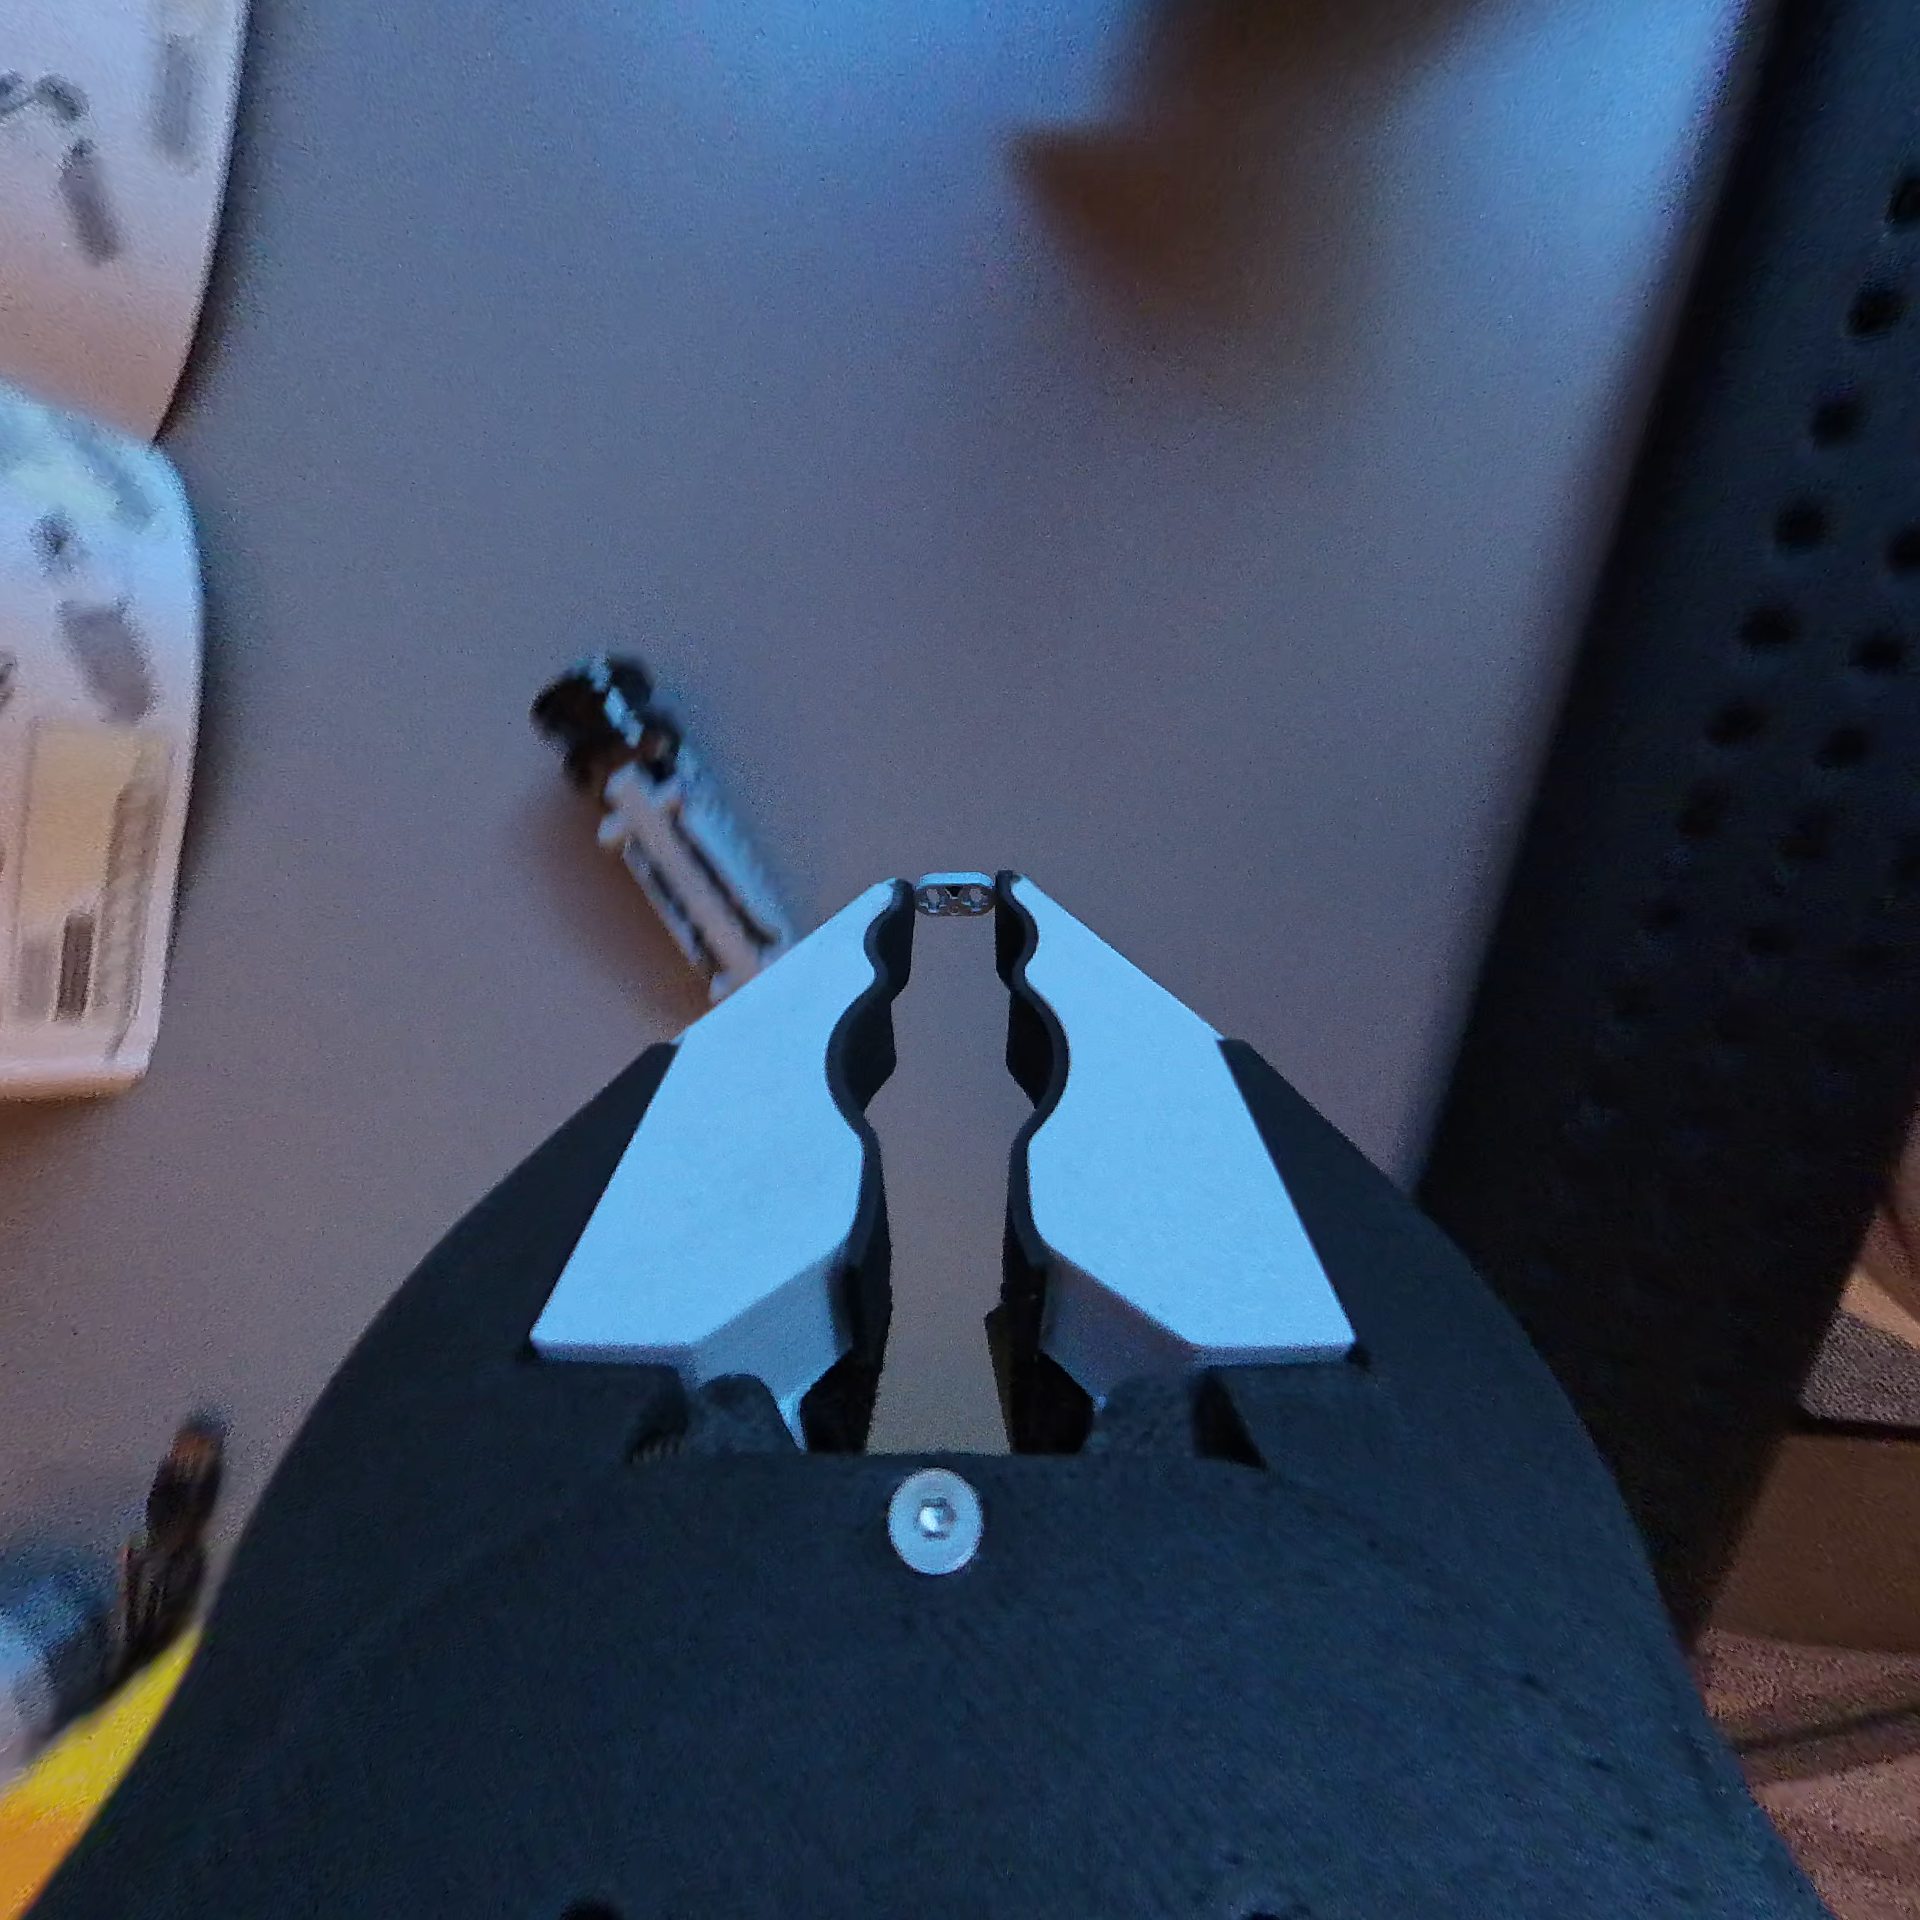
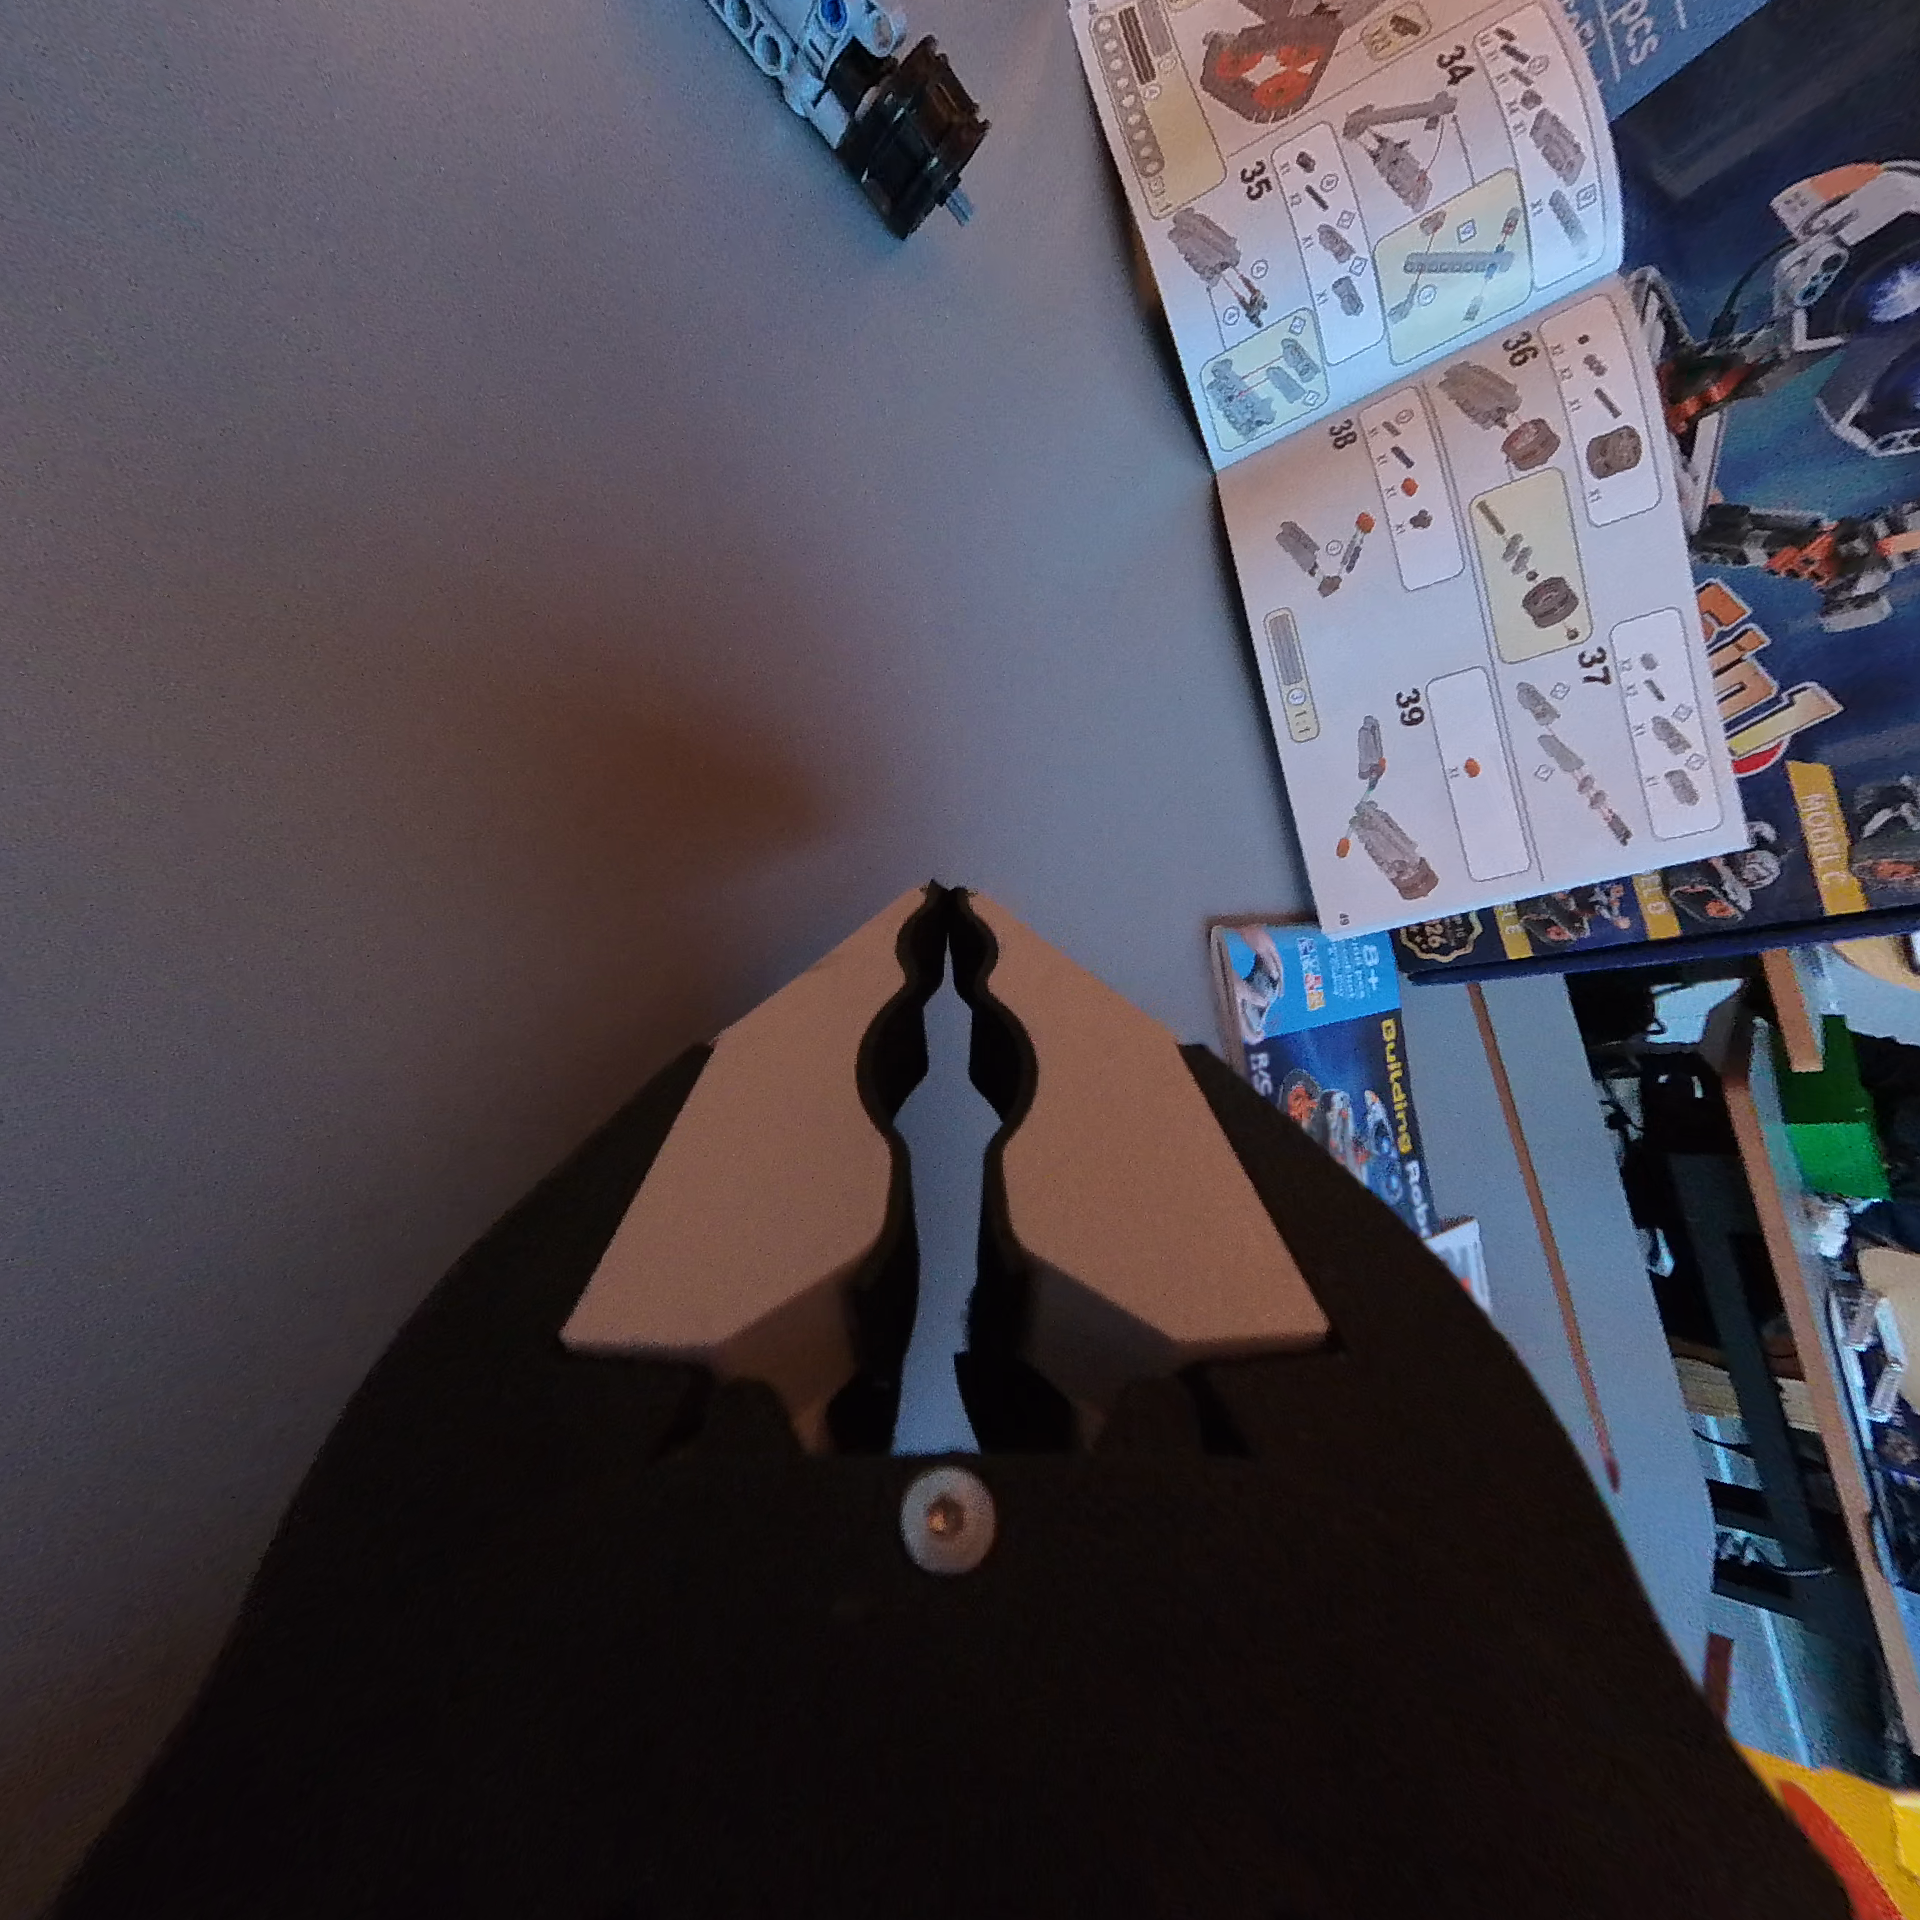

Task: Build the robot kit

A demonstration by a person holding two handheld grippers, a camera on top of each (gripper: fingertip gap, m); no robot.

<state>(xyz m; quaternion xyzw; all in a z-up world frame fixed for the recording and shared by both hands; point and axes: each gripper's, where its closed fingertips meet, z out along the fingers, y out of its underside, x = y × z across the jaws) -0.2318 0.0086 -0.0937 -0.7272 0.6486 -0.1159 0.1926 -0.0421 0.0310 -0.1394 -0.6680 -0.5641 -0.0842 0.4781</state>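
Observation:
My left gripper (image 1: 956,896) is shut on a small grey two-hole connector piece (image 1: 956,898), pinched at its fingertips above the grey table (image 1: 935,468). A grey-and-black building-brick assembly (image 1: 665,821) lies on the table just left of the left fingers, partly hidden behind them. My right gripper (image 2: 948,896) is shut with its tips touching; nothing shows between them. It hovers over bare grey table (image 2: 416,520). The same brick assembly (image 2: 862,99) lies far ahead of it at the top of the right wrist view.
An open instruction booklet (image 2: 1455,468) lies on a blue toy box (image 2: 1808,520) at the right; it also shows blurred in the left wrist view (image 1: 83,727). A smaller blue box (image 2: 1330,1070) sits near the right gripper. A black perforated object (image 1: 1766,727) stands at the right. Tip to tip, the grippers are about 20 cm apart.

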